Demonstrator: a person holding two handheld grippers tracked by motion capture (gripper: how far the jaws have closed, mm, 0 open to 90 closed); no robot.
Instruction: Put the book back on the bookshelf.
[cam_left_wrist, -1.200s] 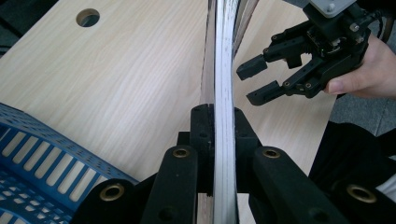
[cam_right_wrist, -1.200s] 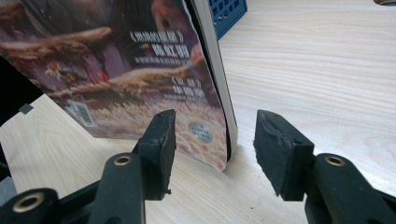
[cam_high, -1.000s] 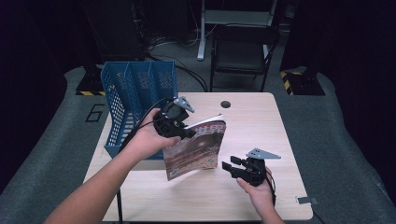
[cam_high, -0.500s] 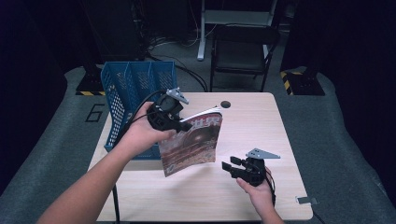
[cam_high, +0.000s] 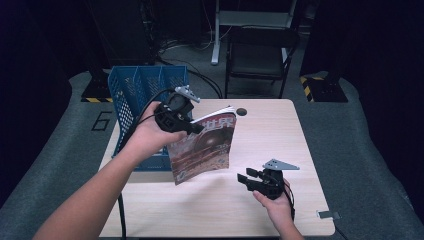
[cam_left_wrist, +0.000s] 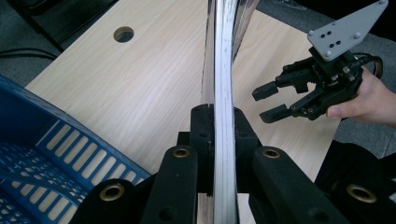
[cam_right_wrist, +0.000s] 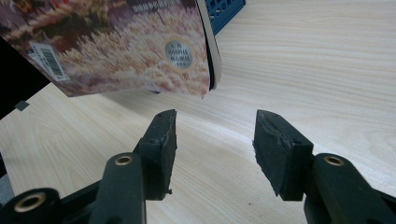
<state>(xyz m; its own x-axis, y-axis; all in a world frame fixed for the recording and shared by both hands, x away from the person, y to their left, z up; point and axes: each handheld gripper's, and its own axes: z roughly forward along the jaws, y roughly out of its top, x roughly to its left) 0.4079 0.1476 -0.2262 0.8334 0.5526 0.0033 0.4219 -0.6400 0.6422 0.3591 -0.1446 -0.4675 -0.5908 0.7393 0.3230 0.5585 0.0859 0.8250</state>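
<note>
While a blue slotted plastic file rack (cam_high: 145, 100) stands at the light wooden counter's (cam_high: 280, 135) left edge, the left gripper (cam_high: 192, 127) fingers clamp a glossy magazine (cam_high: 205, 147) aloft; the right gripper (cam_high: 247, 180), fingers spread empty, sits just beyond its lower corner.

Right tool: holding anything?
No. In the right gripper view the right tool stands open over bare table, the magazine beyond it.
</note>
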